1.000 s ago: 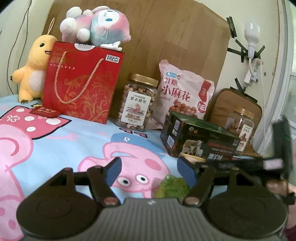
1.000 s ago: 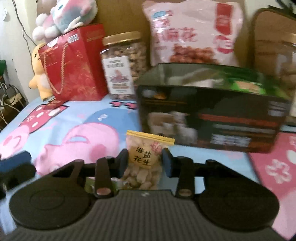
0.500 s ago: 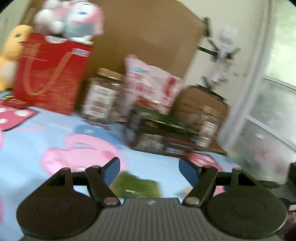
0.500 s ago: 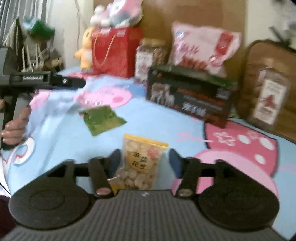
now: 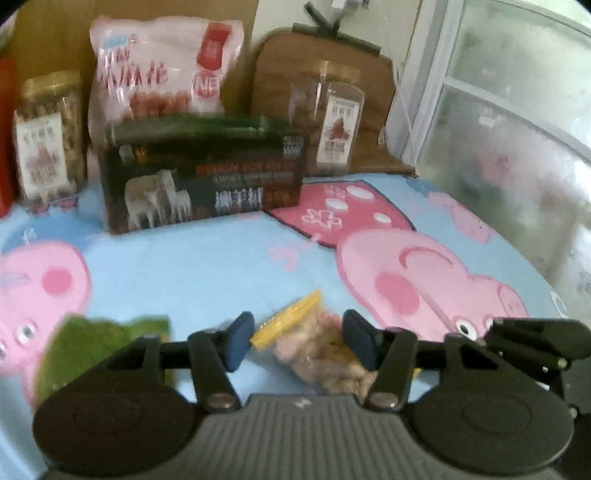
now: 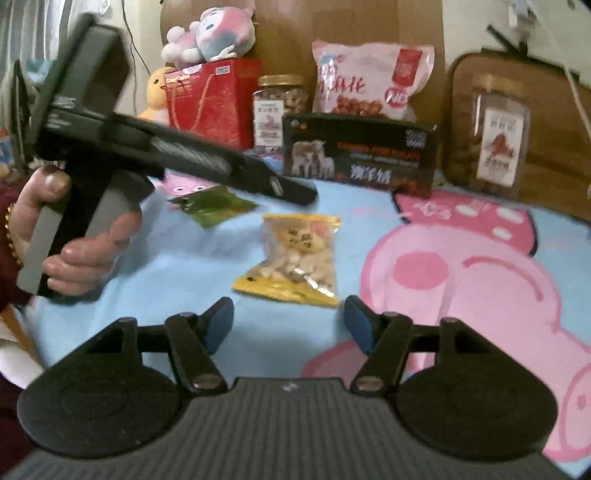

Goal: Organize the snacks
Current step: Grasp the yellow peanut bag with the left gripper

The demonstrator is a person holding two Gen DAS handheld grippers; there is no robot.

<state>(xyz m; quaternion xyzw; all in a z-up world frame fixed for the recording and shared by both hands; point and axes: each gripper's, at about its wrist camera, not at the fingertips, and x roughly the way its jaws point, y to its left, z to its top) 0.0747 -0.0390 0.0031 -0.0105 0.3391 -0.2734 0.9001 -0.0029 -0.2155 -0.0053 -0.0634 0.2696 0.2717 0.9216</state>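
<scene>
**Peanut packet lies loose on the sheet, both claws spread**

The right gripper (image 6: pixel 289 325) holds its blue pads wide apart with nothing between them. Just above it, in the centre of the right wrist frame, the peanut packet (image 6: pixel 295 258) lies flat on the cartoon-pig bedsheet (image 6: pixel 192 258), touching neither pad. Bare blue sheet surrounds the packet on every side; the widest clear stretch runs to the lower left of the frame. In the left wrist view the left gripper (image 5: pixel 297 341) is also spread, and the same packet (image 5: pixel 314 347) shows between its pads, though blur hides whether either pad touches it. From the right wrist view that gripper (image 6: pixel 295 192) hangs above the sheet, apart from the packet, gripped by the left hand (image 6: pixel 77 236) at the frame's left edge.

One green packet (image 6: pixel 210 205) lies left of centre, well apart from the peanut packet.

The upper edge is closed off by a row of goods: one red gift bag (image 6: pixel 210 103), two nut jars (image 6: pixel 279 110) (image 6: pixel 498 140), one pink snack bag (image 6: pixel 369 81) and one dark box (image 6: pixel 362 155) standing forward of them. Two plush toys sit at upper left, a pink one (image 6: pixel 210 33) atop the bag and a yellow duck (image 6: pixel 157 92) beside it. In the left wrist view, frosted panels (image 5: pixel 517 129) bound the sheet's right edge.
</scene>
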